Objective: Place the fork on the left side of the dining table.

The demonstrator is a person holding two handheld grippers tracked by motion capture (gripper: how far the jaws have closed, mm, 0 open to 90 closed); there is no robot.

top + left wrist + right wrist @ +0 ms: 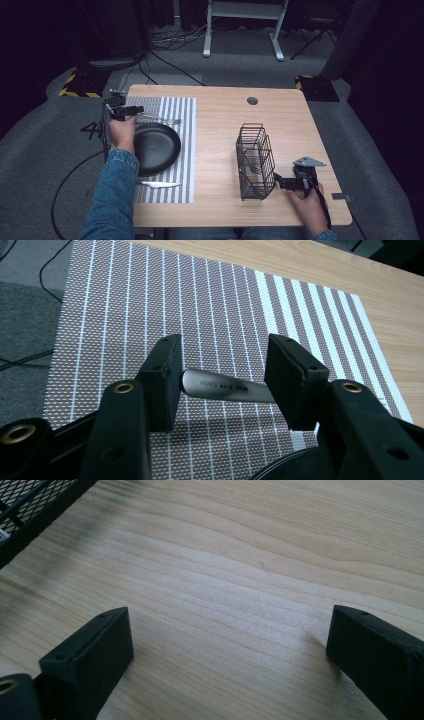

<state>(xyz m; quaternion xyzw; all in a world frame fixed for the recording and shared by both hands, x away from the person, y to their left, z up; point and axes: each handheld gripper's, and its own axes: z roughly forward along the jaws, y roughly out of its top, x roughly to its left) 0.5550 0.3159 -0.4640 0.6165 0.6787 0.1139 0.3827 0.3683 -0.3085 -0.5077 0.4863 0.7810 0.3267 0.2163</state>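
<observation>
At the table's far left, the left gripper [131, 111] reaches over the striped mat [186, 145], held by the left hand [121, 132] in a denim sleeve [111, 195]. In the left gripper view its jaws stand on either side of a metal handle [225, 388] lying across the mat [210, 315]; both pads [167, 375] look to touch the handle, though how firmly they clamp it I cannot tell. From above, this utensil [162, 119] lies on the mat beyond the black plate [156, 148], pointing right. The plate sits on the mat just beside the left hand, and its rim [285, 467] shows at the bottom of the left gripper view. A knife [160, 184] lies on the mat nearer the person.

Right of the mat, a black wire basket [255, 161] stands upright on the bare wood table [220, 125].

Just right of the basket, the right gripper [278, 181], held by the right hand [308, 206], points at the basket's lower corner. Its jaws are wide apart over bare wood [240, 580], holding nothing, with the basket's edge [30, 510] at the top left of its view.
</observation>
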